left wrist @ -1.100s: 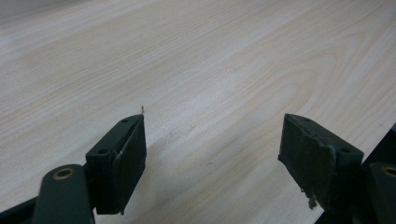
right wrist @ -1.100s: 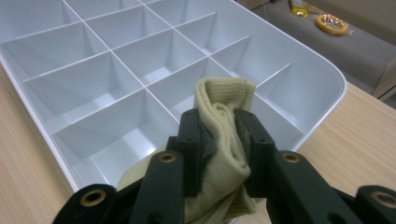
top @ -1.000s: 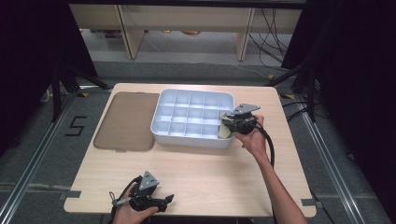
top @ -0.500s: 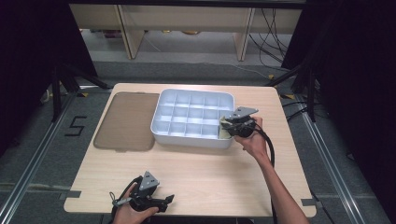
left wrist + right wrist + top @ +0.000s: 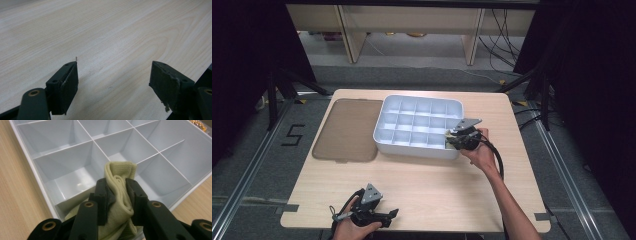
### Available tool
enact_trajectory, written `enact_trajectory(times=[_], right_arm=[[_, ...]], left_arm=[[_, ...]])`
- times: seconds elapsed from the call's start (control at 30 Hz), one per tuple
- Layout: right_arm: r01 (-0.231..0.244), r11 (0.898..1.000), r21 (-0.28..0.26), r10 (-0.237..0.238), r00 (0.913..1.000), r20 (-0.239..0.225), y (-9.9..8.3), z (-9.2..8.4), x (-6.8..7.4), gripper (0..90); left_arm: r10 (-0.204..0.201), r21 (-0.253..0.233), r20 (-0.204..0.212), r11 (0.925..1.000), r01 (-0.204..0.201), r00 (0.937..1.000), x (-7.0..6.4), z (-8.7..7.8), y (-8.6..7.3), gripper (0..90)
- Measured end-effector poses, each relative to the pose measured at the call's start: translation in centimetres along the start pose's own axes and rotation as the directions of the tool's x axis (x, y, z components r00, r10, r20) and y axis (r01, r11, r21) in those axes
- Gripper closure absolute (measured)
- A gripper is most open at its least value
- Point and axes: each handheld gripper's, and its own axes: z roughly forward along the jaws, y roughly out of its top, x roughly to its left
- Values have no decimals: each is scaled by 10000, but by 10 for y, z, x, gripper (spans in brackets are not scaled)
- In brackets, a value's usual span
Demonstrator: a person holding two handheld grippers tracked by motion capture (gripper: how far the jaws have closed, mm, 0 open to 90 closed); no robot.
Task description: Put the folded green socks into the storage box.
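item: pale yellow folded cloth — clamped in my right tongs, held over the near right corner compartment of the white divided tray. my left tongs — jaws apart, nothing between them, low over the bare wooden bench at its near edge. brown mat — flat, just left of the tray.

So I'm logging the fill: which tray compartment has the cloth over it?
The near right corner compartment of the tray: the right gripper holds the folded yellow cloth there.
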Motion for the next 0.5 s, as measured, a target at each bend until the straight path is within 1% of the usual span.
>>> enact_trajectory(times=[0.07,0.1,0.13,0.17,0.2,0.23,0.27,0.3,0.33,0.37,0.4,0.43,0.47,0.5], right_arm=[[-28,10000,4,28,10000,1,0,1,1,723],[63,10000,-34,-63,9999,86,-1,1,0,722],[-124,9999,93,124,9999,18,-1,1,0,714],[-124,9999,93,124,9999,18,-1,1,0,714],[-231,9997,68,231,9997,-1,-1,3,1,694],[-231,9997,68,231,9997,-1,-1,3,1,694],[-517,9986,96,518,9986,-76,-1,2,1,654],[-600,9982,79,601,9981,-130,0,-1,0,640],[-600,9982,79,601,9981,-130,0,-1,0,640],[-691,9972,-292,686,9975,-195,2,-4,-1,633],[-691,9972,-292,686,9975,-195,2,-4,-1,633],[-769,9967,-253,761,9966,-314,4,-9,-2,632],[-737,9960,-511,715,9965,-436,6,-12,-3,644],[-906,9932,-731,874,9951,-458,8,-16,-3,679]], left_arm=[[25,29,14,10000,-25,10000,0,0,0,226],[47,62,2,10000,-47,10000,0,0,0,226],[50,80,-4,10000,-50,10000,0,0,0,226],[50,80,-4,10000,-50,10000,0,0,0,226],[38,68,89,10000,-39,10000,0,0,0,225],[118,128,85,9998,-119,9999,1,-1,0,225],[309,313,107,9990,-312,9995,2,-2,0,226],[309,313,107,9990,-312,9995,2,-2,0,226],[157,199,105,9997,-159,9998,2,-1,0,226],[199,227,137,9995,-202,9997,2,-2,0,226],[178,189,116,9997,-180,9998,1,-2,0,226],[198,201,140,9996,-201,9997,2,-1,0,226],[196,212,136,9996,-199,9997,2,-1,0,226],[196,211,83,9996,-197,9998,2,-1,0,226]])
